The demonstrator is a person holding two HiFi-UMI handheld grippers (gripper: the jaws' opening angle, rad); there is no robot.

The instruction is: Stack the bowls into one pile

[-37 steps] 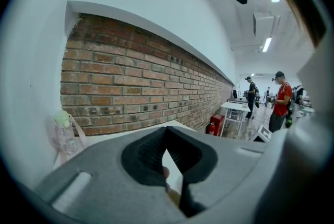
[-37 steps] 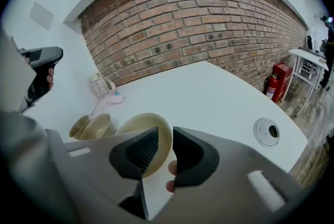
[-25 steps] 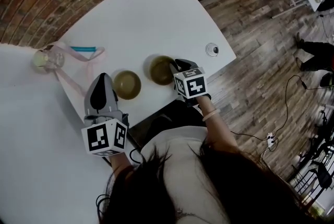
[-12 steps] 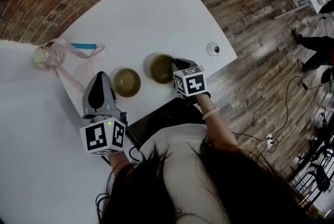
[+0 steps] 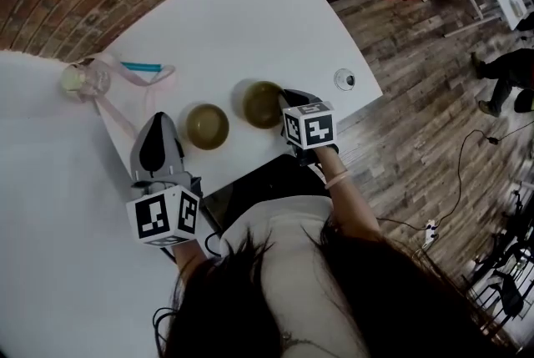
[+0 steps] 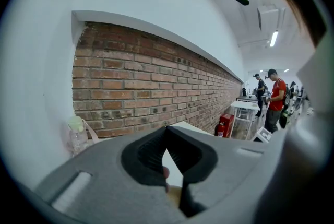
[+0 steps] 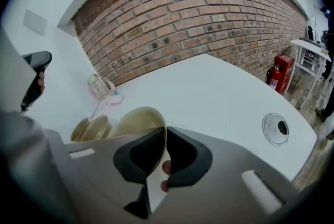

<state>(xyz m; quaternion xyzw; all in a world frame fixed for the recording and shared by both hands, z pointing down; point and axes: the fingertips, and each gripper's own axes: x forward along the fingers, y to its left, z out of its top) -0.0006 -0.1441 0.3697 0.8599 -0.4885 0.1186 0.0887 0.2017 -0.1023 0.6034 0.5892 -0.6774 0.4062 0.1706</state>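
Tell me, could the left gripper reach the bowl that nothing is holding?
Probably yes. The left gripper sits just beside the free bowl, with only bare table between them; its jaws are together, so they would need opening first.

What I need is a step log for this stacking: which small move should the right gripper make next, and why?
Probably lift the gripped bowl and carry it leftward over the second bowl. The right gripper is shut on that bowl's near rim, and the second bowl sits empty on the table right beside it, not touching.
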